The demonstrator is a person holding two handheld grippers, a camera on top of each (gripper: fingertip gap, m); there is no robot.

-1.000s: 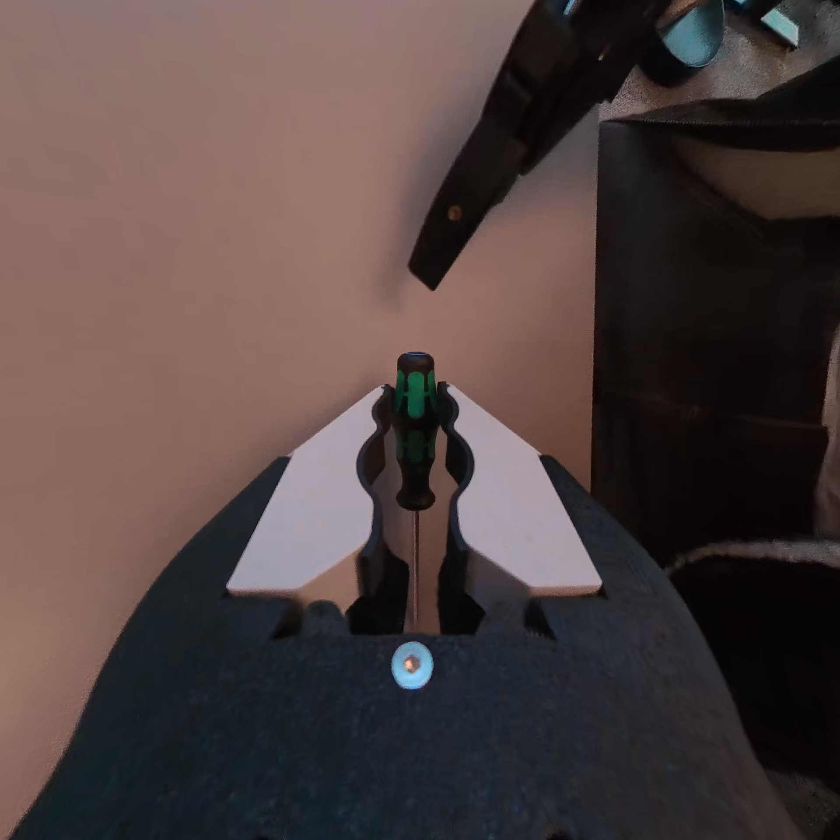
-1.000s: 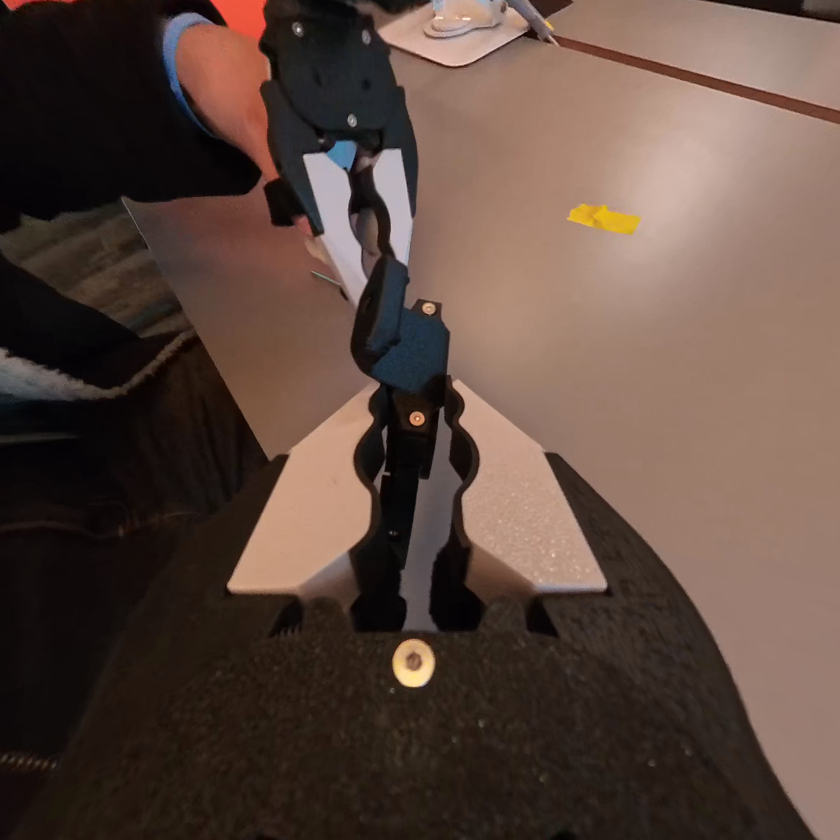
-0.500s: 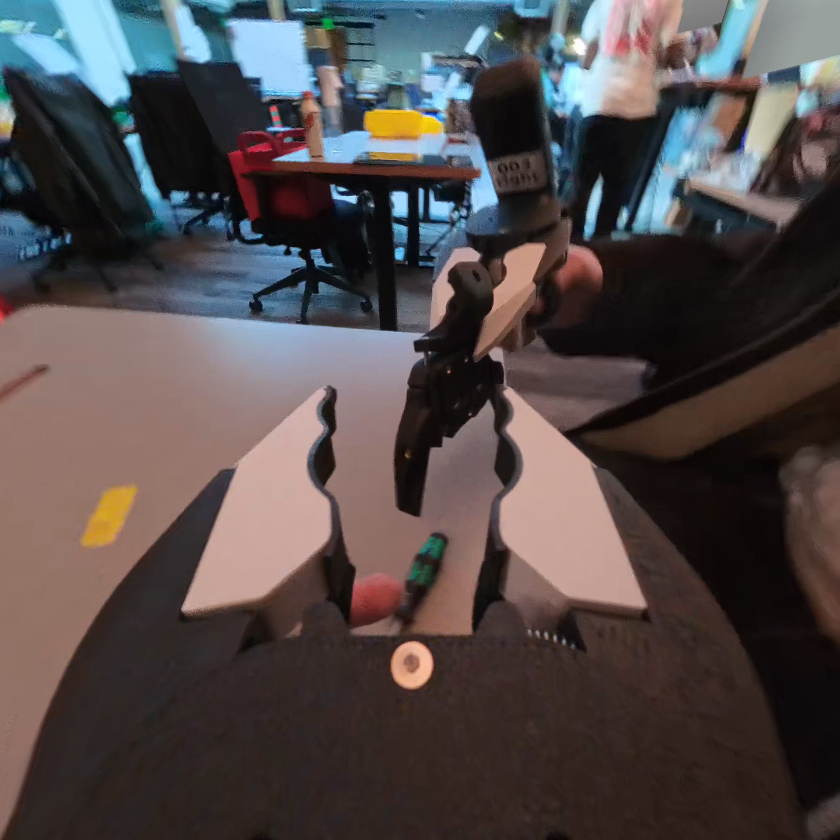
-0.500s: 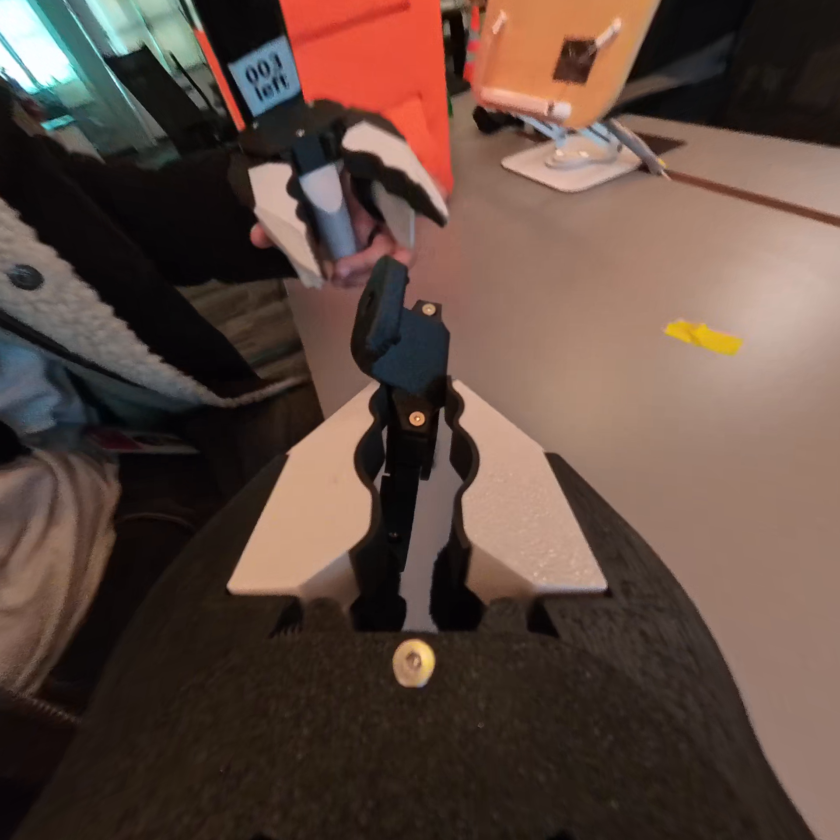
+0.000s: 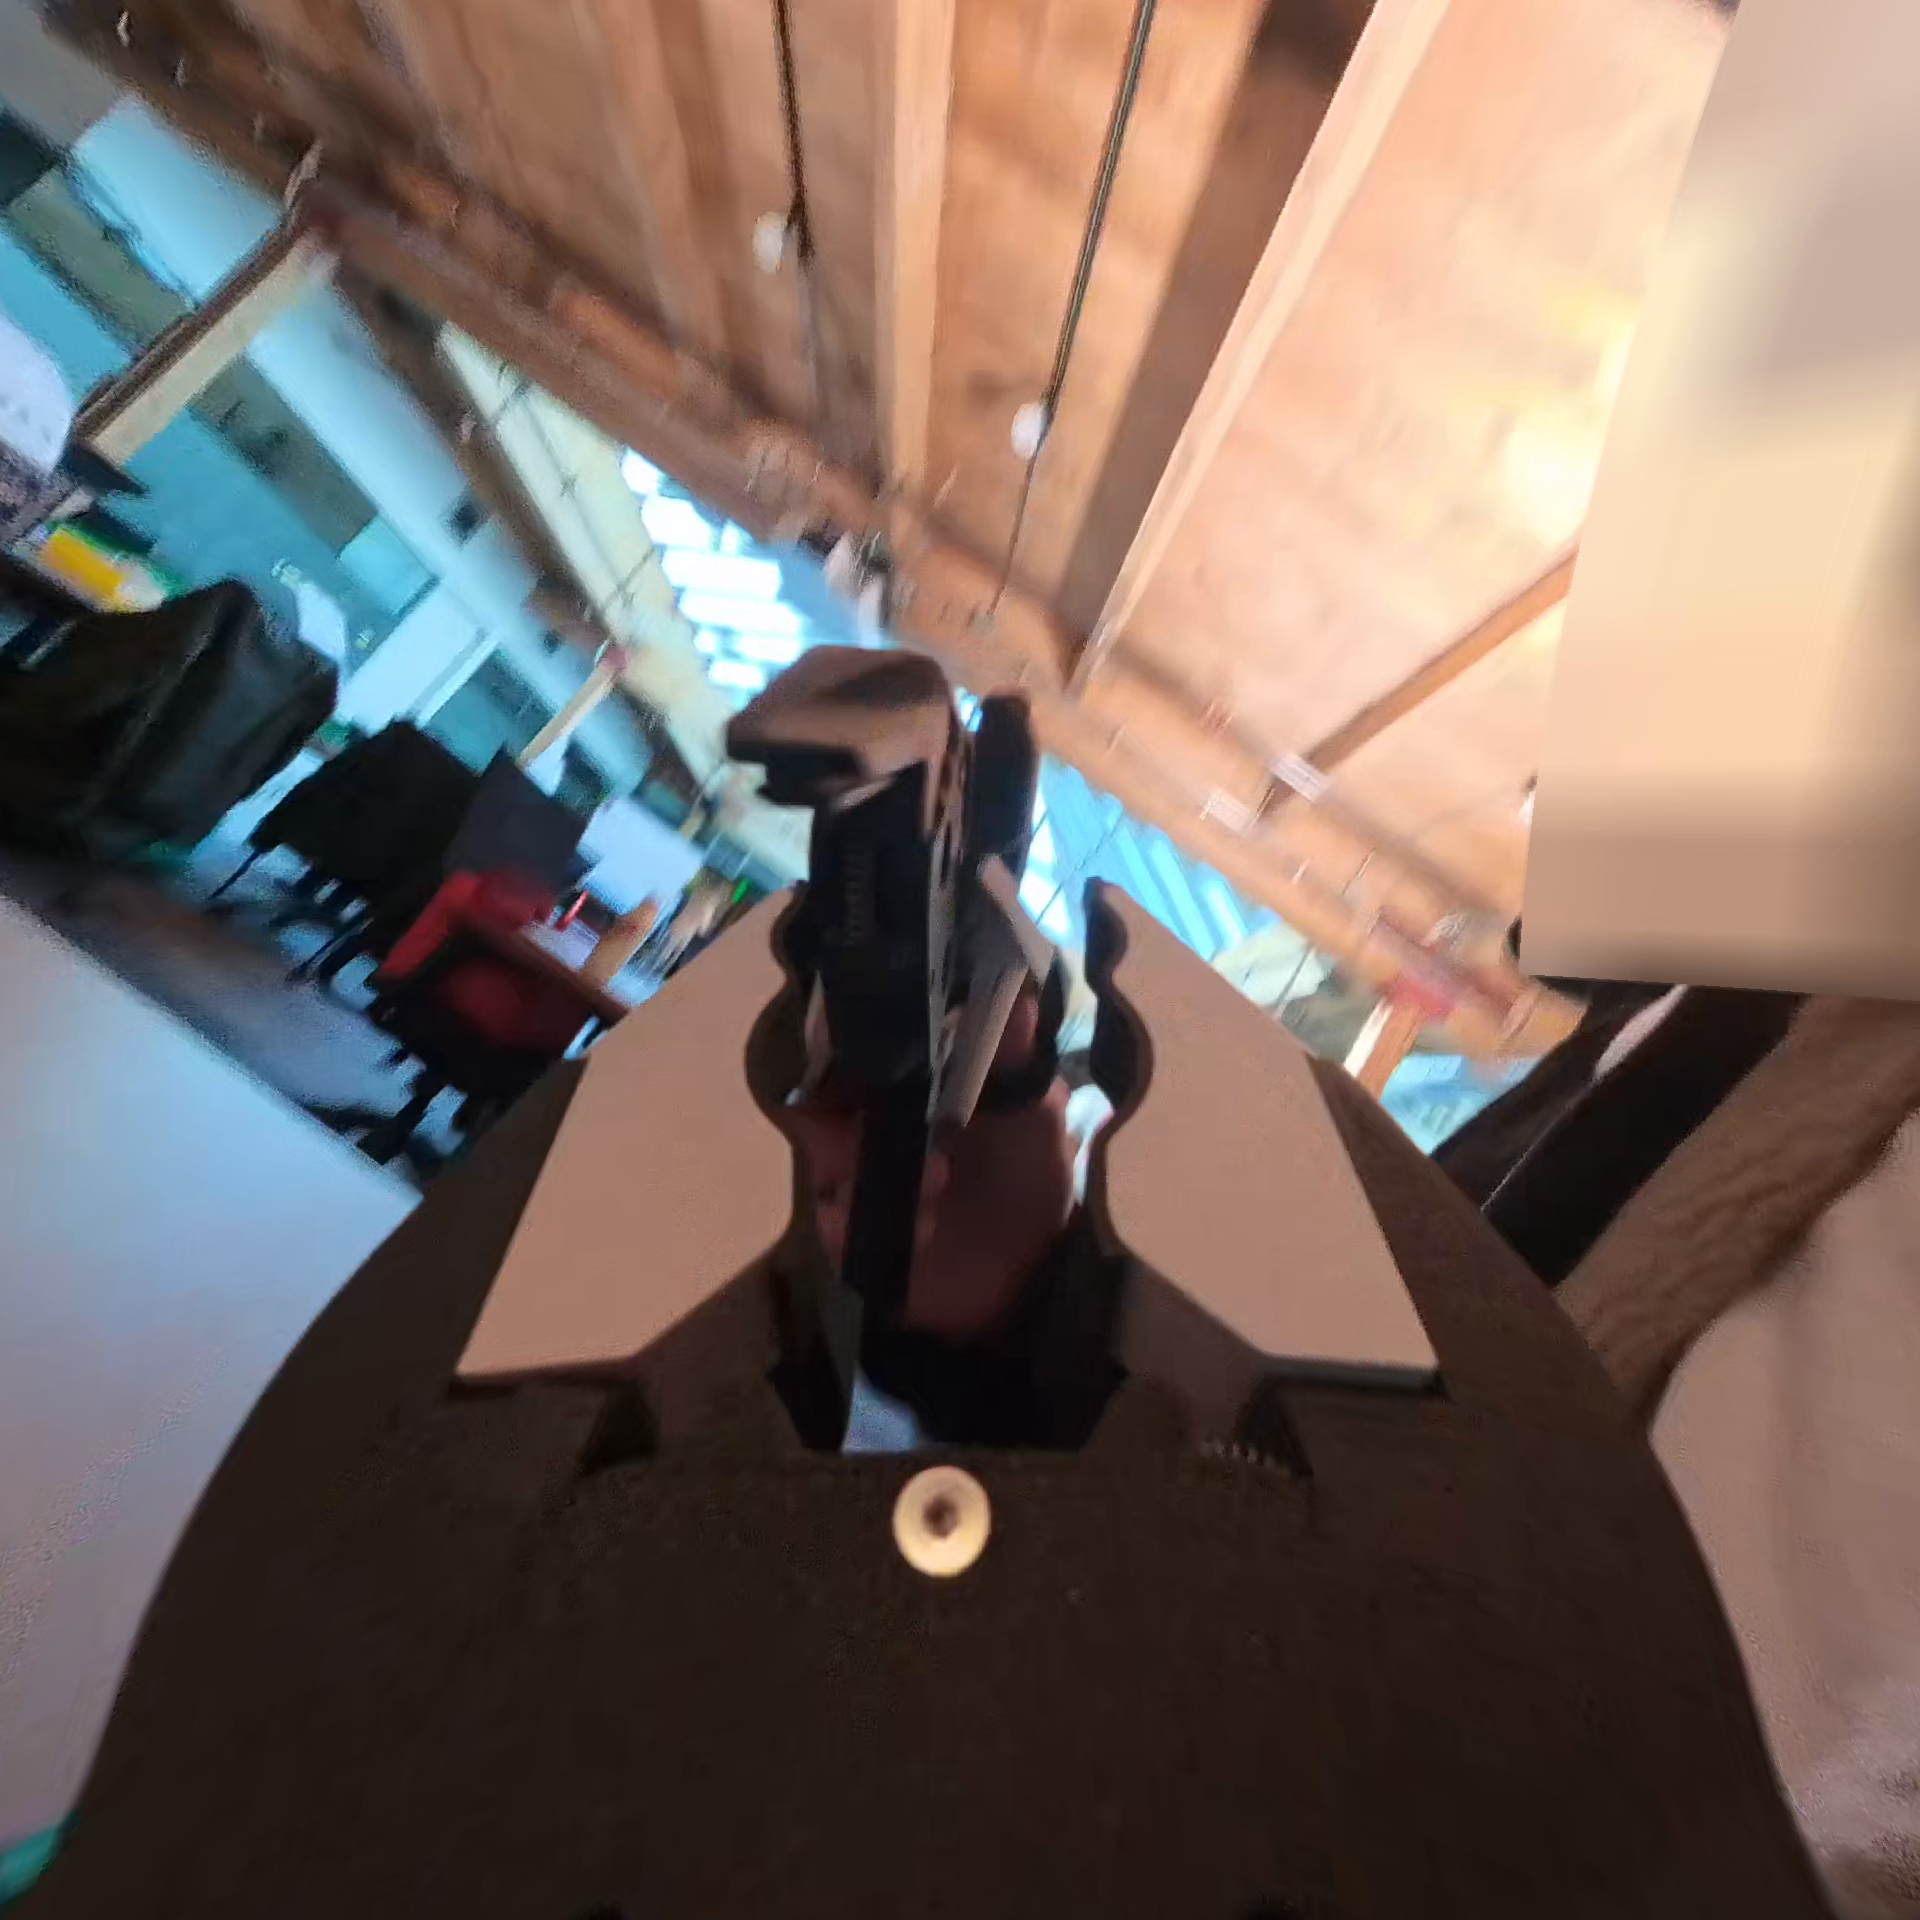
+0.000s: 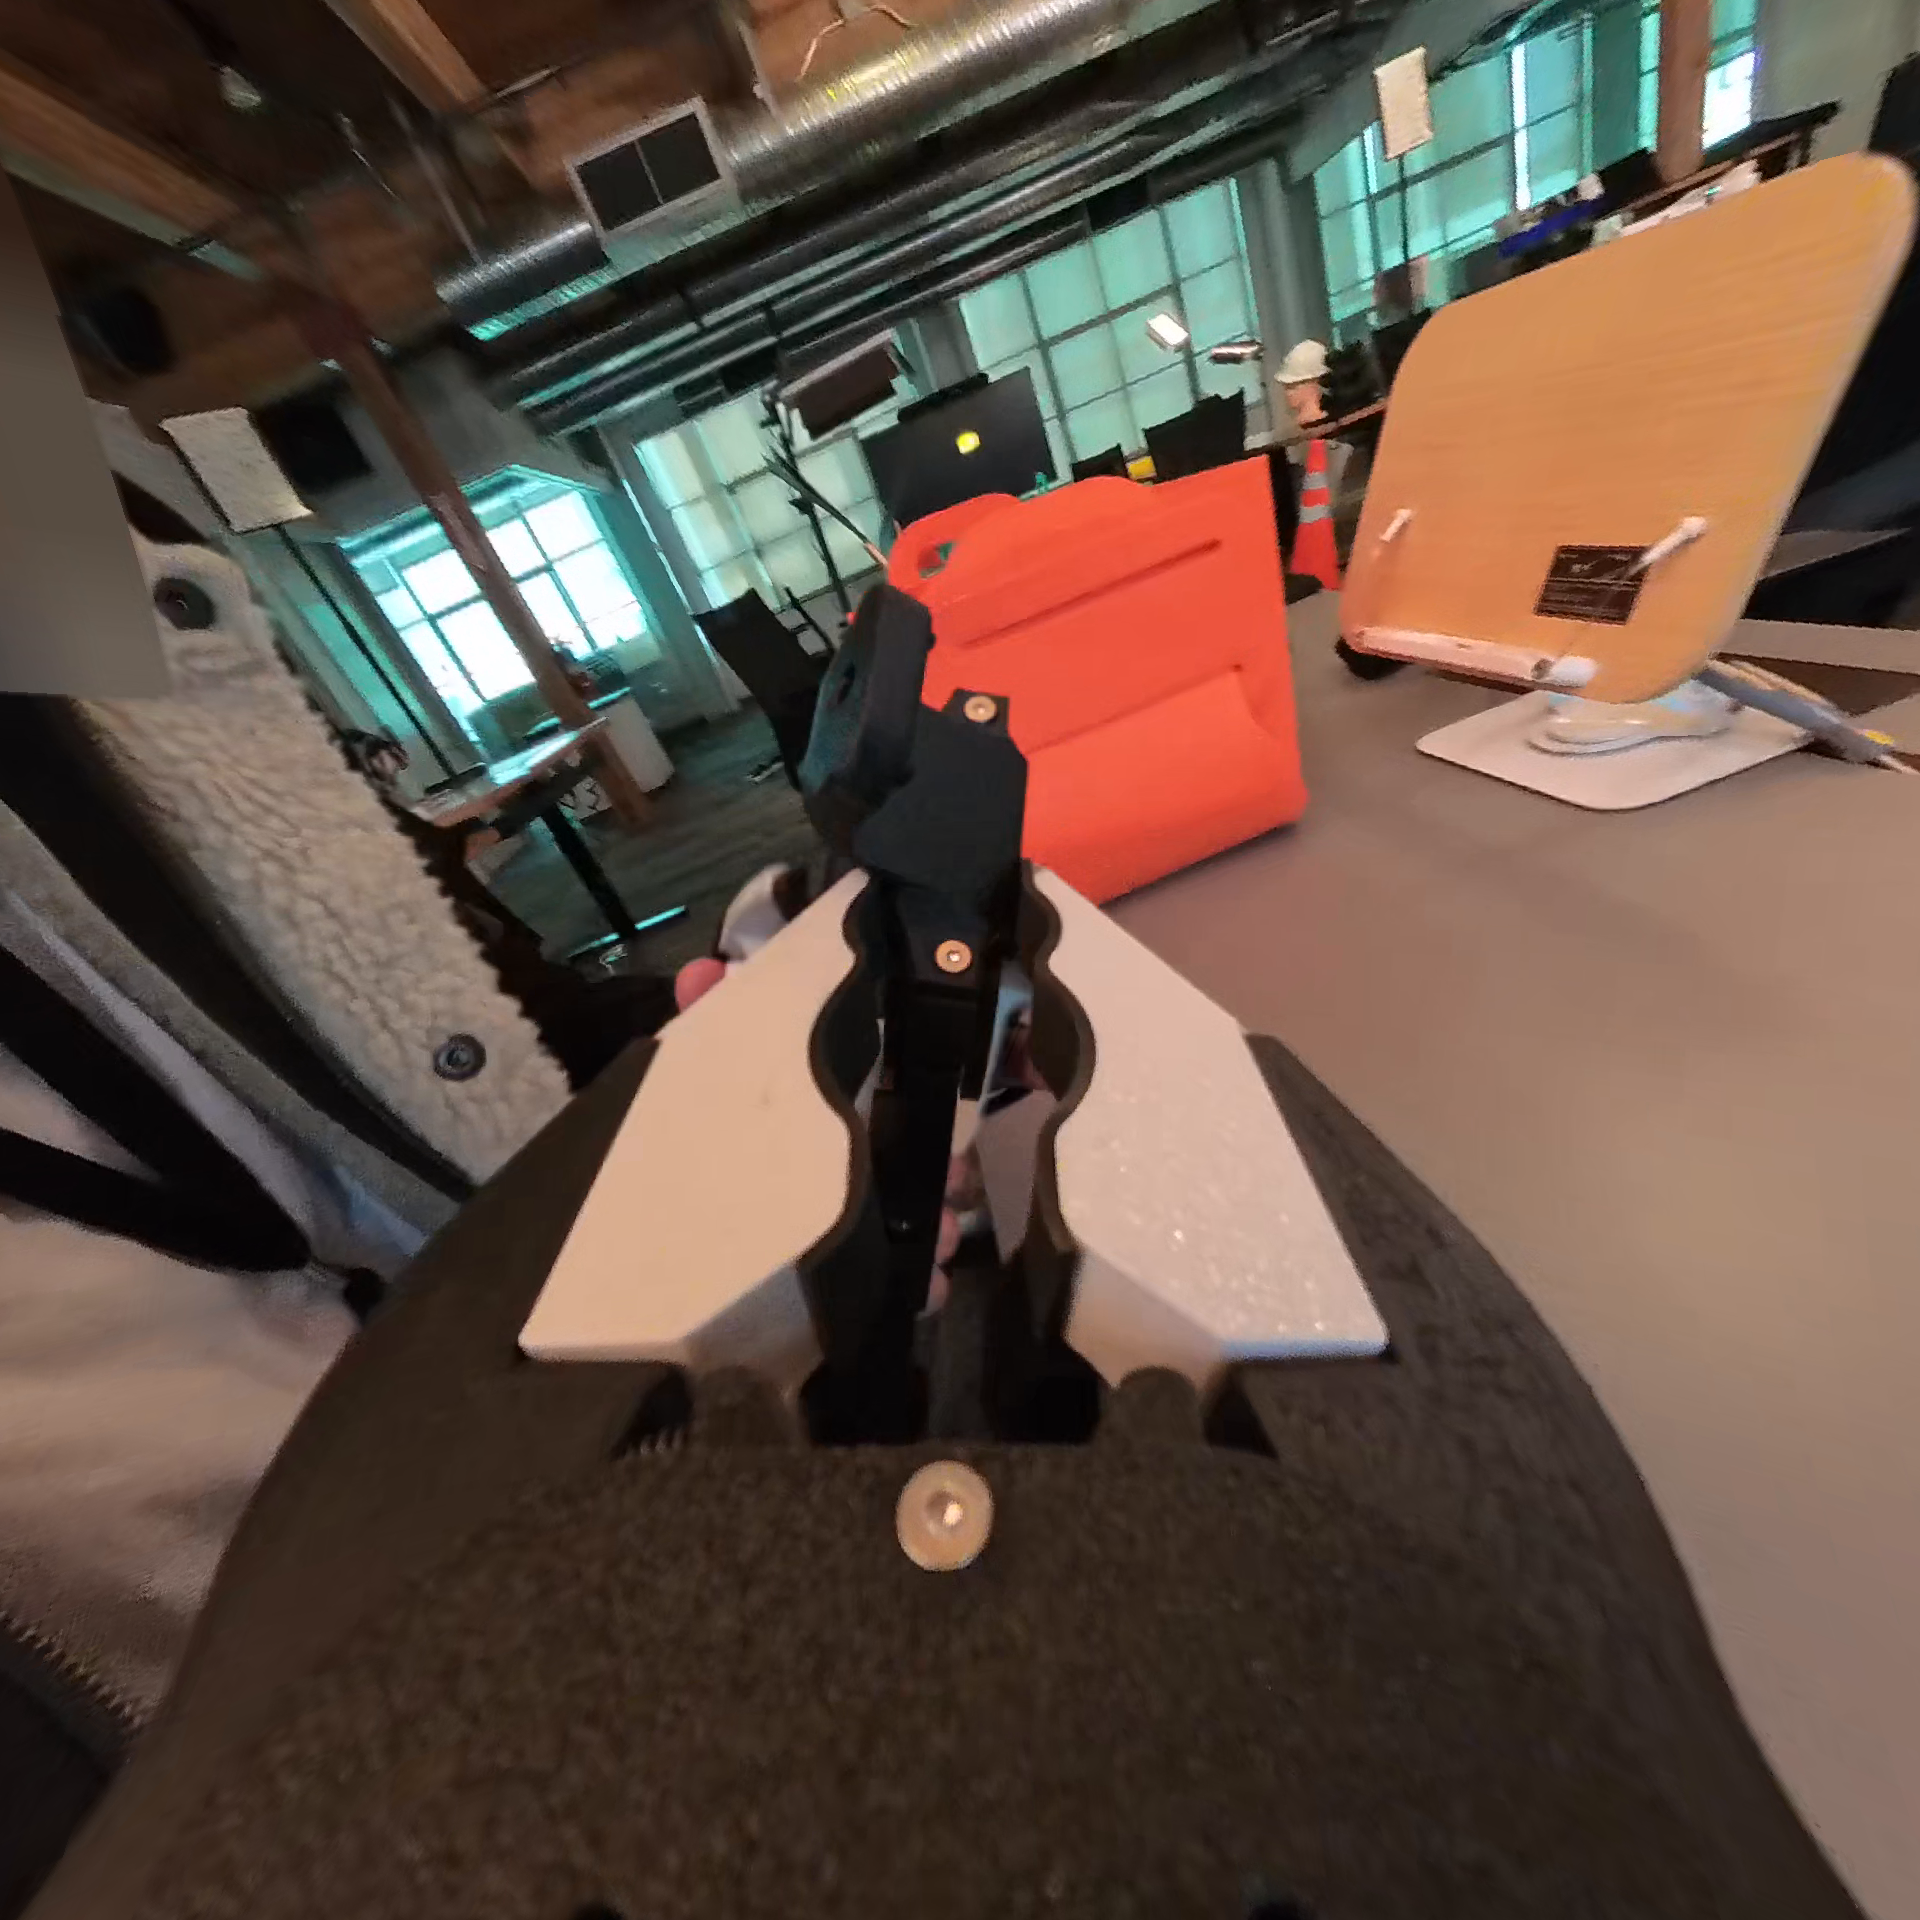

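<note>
Right hand-held gripper (image 6: 951,971) clamping black part (image 6: 914,769), orange case (image 6: 1122,665) behind.

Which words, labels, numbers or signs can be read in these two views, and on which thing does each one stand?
Black label on the back of the wooden board: print too small to read.
White sheet high on a pillar: blurred, not readable.
Black part in the right gripper: no writing shows.
Left wrist view: blurred, no text readable.

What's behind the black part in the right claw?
Behind the black part, held in the right claw: an orange case on the grey table. The part covers the case's lower left corner; what lies lower is hidden.
</note>
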